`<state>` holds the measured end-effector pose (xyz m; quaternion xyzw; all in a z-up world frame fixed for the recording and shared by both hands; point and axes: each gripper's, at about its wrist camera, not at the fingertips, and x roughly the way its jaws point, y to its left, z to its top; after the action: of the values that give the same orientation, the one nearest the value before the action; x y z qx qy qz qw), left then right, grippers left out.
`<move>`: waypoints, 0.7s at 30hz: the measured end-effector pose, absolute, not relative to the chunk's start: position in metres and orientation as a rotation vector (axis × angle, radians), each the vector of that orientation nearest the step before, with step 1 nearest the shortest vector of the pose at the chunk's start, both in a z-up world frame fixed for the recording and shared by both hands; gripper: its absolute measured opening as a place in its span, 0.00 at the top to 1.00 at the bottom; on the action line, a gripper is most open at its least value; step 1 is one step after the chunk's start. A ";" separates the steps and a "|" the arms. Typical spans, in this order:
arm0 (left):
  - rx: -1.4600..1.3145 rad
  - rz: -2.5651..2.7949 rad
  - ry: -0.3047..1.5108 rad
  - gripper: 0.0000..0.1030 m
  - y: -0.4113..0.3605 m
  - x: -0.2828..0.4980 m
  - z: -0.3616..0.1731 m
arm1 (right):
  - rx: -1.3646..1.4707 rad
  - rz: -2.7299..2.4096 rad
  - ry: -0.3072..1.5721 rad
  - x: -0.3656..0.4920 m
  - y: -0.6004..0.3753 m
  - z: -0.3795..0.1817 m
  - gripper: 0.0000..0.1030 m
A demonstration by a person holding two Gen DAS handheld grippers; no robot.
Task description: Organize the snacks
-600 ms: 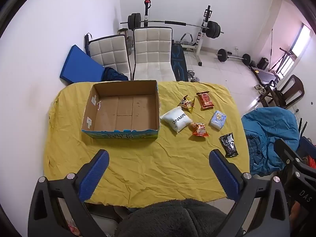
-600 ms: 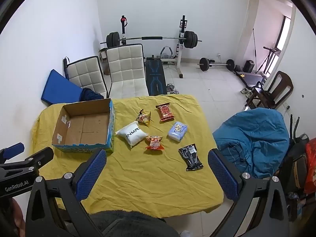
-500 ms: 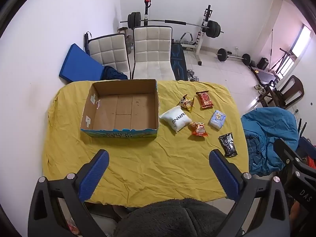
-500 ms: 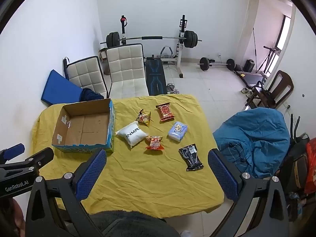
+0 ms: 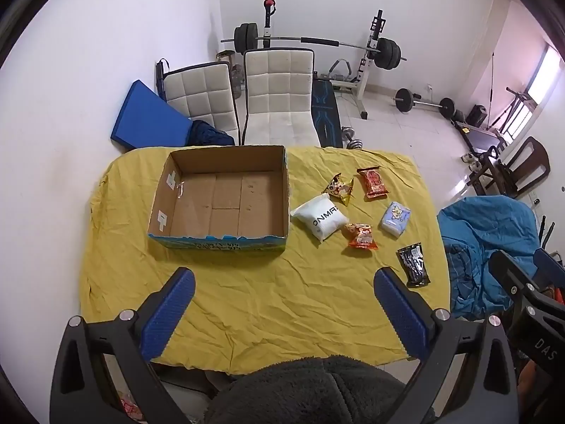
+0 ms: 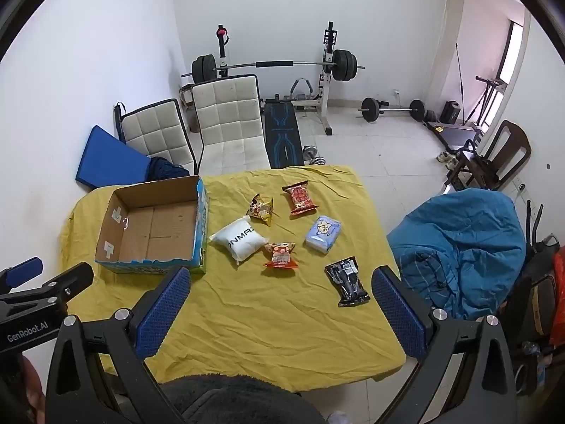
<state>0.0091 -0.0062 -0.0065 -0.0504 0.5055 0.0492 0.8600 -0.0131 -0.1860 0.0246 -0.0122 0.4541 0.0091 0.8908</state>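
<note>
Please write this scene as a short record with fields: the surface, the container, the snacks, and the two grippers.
surface: table with yellow cloth
container: cardboard box, open top, nothing inside
snacks: six on the cloth beside the box: white bag, black packet, pale blue pack, three orange-red packets
left gripper: open, holds nothing
right gripper: open, holds nothing

One cardboard box (image 5: 219,199) stands on the yellow-covered table (image 5: 282,304). To the right of the box lie six snack packets: one white (image 5: 319,216), two orange-red (image 5: 372,182) (image 5: 360,236), one yellow-brown (image 5: 339,188), one pale blue (image 5: 395,215) and one black (image 5: 414,264). Beyond the box stand two white padded chairs (image 5: 279,95) (image 5: 203,100).
</note>
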 end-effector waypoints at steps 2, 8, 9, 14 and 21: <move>-0.105 0.106 1.059 0.00 -0.007 0.010 -0.006 | -0.022 0.020 0.942 -0.013 -0.187 0.024 0.00; -0.098 0.123 1.041 0.00 -0.005 0.012 -0.003 | -0.021 0.027 0.945 -0.005 -0.189 0.020 0.00; -0.099 0.124 1.039 0.00 -0.005 0.012 -0.002 | -0.023 0.028 0.943 -0.003 -0.188 0.019 0.00; -0.106 0.134 1.034 0.00 -0.004 0.014 -0.001 | -0.034 0.037 0.940 0.003 -0.187 0.020 0.00; -0.106 0.133 1.032 0.00 -0.004 0.015 0.000 | -0.039 0.030 0.931 0.006 -0.187 0.021 0.00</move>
<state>0.0149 -0.0035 -0.0005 -0.0507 0.4929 0.0634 0.8663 0.0060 -0.1873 0.0211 -0.0190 0.4489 0.0146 0.8933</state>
